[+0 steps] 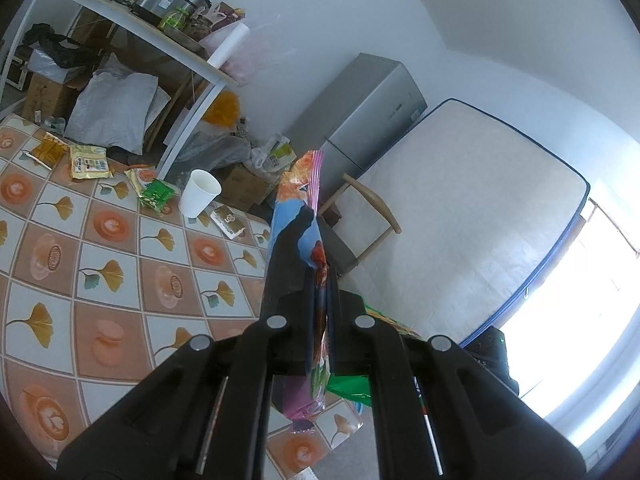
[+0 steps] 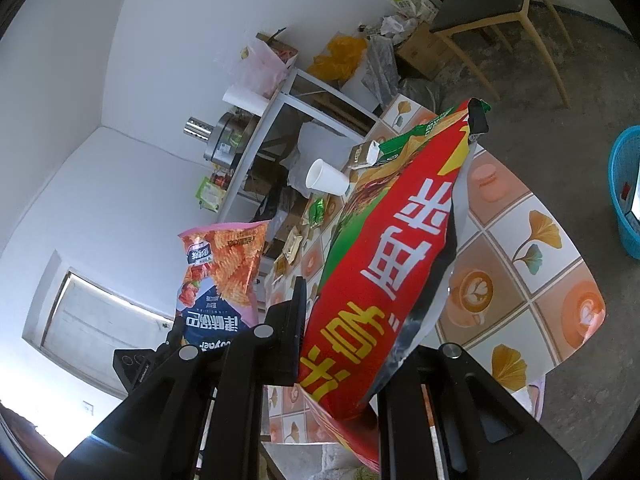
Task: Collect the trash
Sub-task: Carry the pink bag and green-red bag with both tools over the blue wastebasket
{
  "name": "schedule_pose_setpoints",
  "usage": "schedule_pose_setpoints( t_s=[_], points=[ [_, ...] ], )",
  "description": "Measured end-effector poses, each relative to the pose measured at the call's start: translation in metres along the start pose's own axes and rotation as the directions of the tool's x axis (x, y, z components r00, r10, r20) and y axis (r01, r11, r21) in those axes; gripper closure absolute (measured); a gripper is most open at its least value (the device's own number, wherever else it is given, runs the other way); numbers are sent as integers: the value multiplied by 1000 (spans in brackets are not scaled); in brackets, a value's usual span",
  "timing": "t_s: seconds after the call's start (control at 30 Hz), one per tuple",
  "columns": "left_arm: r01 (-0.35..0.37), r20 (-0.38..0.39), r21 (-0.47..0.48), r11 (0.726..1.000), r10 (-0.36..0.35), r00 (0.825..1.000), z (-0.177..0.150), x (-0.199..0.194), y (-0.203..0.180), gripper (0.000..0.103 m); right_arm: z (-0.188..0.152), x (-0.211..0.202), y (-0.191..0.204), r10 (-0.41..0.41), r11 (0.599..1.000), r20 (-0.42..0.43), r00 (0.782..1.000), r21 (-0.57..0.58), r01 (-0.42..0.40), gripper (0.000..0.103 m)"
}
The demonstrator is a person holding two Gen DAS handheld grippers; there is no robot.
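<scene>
Two hand-held grippers are each carrying an empty snack packet above a table (image 1: 120, 264) covered in a cloth patterned with coffee cups and ginkgo leaves. The left gripper (image 1: 320, 272) is holding a pink and orange snack bag (image 1: 298, 188), its jaws closed down tight on the thin flattened foil, so the bag is standing edge-on between them. The right gripper (image 2: 384, 292) is pinching a large red snack bag (image 2: 384, 248) with yellow and white lettering, jaws narrow around its crumpled side; the bag is tilting up and across the view. Both bags are being held clear of the table, probably so they can be carried off together. A blue basket (image 2: 624, 184) is sitting on the floor well apart to the right, likely the place for rubbish. More litter is waiting on the table: a white paper cup (image 1: 199, 193), a green wrapper (image 1: 157, 196) and yellow packets (image 1: 88, 162).
</scene>
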State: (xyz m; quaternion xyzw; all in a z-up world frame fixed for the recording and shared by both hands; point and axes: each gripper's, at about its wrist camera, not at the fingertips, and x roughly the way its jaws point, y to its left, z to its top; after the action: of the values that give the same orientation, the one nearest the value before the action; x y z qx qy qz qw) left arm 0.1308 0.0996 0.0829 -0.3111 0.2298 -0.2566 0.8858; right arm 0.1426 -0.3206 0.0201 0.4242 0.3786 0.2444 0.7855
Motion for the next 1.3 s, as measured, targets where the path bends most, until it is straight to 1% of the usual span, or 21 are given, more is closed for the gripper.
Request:
schedule_pose_setpoints(
  t_s=[0.37, 0.67, 1.3],
  points=[
    [1, -1, 0, 1000, -1, 1000, 0, 1, 0, 100, 1, 4, 0, 0, 1000, 2, 1000, 6, 0, 89],
    [6, -9, 3, 1000, -6, 1000, -7, 8, -1, 100, -1, 3, -2, 0, 1000, 13, 1000, 18, 0, 89],
    [6, -11, 0, 1000, -6, 1000, -4, 9, -1, 100, -2, 2, -2, -2, 1000, 19, 1000, 28, 1, 89]
  ],
)
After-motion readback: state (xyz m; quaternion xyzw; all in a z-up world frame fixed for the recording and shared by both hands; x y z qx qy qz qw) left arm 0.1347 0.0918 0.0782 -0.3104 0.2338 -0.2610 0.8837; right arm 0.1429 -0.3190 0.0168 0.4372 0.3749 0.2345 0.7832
